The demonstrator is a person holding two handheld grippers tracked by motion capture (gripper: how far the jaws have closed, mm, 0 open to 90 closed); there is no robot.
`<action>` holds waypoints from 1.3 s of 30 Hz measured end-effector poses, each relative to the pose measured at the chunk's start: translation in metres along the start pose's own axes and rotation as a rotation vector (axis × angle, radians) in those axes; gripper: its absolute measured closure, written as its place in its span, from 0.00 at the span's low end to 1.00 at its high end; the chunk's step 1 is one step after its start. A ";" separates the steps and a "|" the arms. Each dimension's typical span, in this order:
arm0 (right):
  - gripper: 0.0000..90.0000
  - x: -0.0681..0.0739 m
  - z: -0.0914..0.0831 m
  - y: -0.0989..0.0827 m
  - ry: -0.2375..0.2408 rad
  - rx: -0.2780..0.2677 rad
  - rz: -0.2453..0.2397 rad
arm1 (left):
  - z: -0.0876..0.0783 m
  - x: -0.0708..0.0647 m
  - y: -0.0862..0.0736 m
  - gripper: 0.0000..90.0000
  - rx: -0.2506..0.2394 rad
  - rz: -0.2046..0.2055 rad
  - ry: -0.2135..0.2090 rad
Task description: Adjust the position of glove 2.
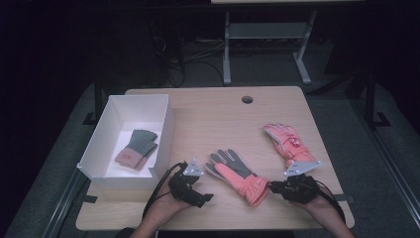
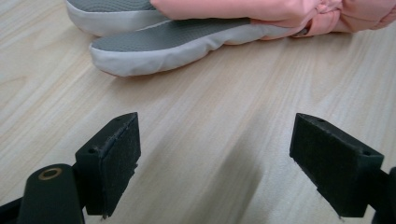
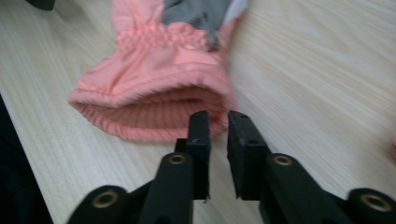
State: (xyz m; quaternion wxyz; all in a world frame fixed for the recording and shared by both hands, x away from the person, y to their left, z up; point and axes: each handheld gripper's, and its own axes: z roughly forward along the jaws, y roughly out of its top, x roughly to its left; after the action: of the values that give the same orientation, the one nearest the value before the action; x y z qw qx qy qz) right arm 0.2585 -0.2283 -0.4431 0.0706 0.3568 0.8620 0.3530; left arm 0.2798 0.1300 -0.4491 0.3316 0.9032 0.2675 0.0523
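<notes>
In the white box (image 1: pixel 163 121) at the counter's (image 1: pixel 208 119) left lies one grey-and-pink glove (image 1: pixel 136 148). My left hand-held gripper (image 1: pixel 207 197) gapes wide, empty. My right hand-held gripper (image 1: pixel 271 187), nearly closed, holds nothing beside the coral glove's (image 1: pixel 237 173) cuff.

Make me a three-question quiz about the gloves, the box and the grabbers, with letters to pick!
1. Where is the small grey and pink glove?
A. in the white box
B. on the floor
C. on a chair

2. How many salmon-pink gloves lie on the table?
A. one
B. two
C. four

3. How do the left gripper's jaws stand?
A. wide apart, nothing between
B. squeezing a glove
C. holding the box

Answers: 1 A, it lies inside the box. 2 B, a palm-up glove and a far glove. 3 A, bare wood shows between the jaws.
</notes>
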 end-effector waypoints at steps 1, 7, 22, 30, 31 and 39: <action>0.82 -0.003 -0.002 -0.001 0.002 -0.010 0.017 | 0.000 0.000 0.000 0.18 -0.004 -0.002 -0.001; 0.60 -0.013 -0.015 0.007 -0.059 -0.031 0.055 | 0.003 -0.002 -0.003 0.17 -0.012 0.027 0.027; 0.56 -0.071 -0.018 0.051 -0.111 -0.078 0.107 | 0.001 0.003 -0.003 0.16 -0.044 0.001 0.043; 0.56 -0.101 -0.018 0.059 -0.151 -0.073 0.145 | 0.000 0.005 -0.003 0.16 -0.038 0.009 0.035; 0.56 -0.105 -0.017 0.059 -0.154 -0.071 0.149 | 0.000 0.004 -0.003 0.16 -0.047 -0.002 0.032; 0.56 -0.132 -0.006 0.056 -0.206 -0.019 0.208 | -0.001 0.007 -0.004 0.16 -0.041 -0.004 0.031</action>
State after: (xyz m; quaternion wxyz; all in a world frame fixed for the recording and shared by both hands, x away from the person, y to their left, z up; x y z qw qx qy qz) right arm 0.3856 -0.2916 -0.4190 0.1250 0.4781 0.8052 0.3278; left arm 0.2837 0.1366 -0.4511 0.3460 0.8947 0.2732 0.0713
